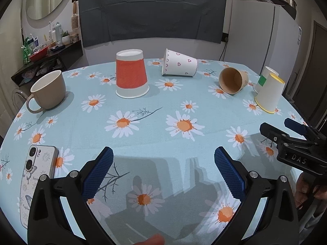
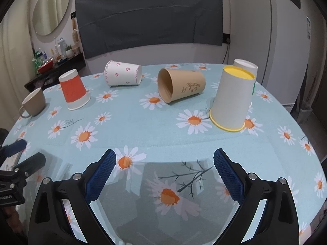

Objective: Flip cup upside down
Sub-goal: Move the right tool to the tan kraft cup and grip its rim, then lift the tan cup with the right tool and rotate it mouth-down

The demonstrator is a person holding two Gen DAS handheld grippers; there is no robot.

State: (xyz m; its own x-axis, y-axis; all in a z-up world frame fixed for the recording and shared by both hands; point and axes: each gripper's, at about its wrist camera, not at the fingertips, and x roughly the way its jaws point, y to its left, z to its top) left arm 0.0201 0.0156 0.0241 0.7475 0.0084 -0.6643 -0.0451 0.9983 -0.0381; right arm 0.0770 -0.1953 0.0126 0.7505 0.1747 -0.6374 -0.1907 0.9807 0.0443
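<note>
A red paper cup point(image 1: 131, 74) point(image 2: 74, 89) stands upside down on the table. A white cup with pink hearts point(image 1: 179, 63) point(image 2: 123, 73) and a brown paper cup point(image 1: 233, 80) point(image 2: 180, 85) lie on their sides. A yellow-rimmed white cup point(image 1: 269, 93) point(image 2: 233, 100) stands upside down, with a green-banded white cup point(image 1: 263, 77) point(image 2: 246, 66) behind it. A beige mug point(image 1: 48, 89) point(image 2: 33, 102) stands upright at the left. My left gripper point(image 1: 163, 155) point(image 2: 22, 151) is open and empty near the table's front. My right gripper point(image 2: 164, 155) point(image 1: 274, 124) is open and empty, to the right of the left one.
The round table point(image 1: 81, 132) has a blue daisy tablecloth. A phone point(image 1: 36, 181) lies face down at the front left. A fridge point(image 1: 261, 36) stands behind on the right, and a shelf of bottles point(image 1: 45, 47) behind on the left.
</note>
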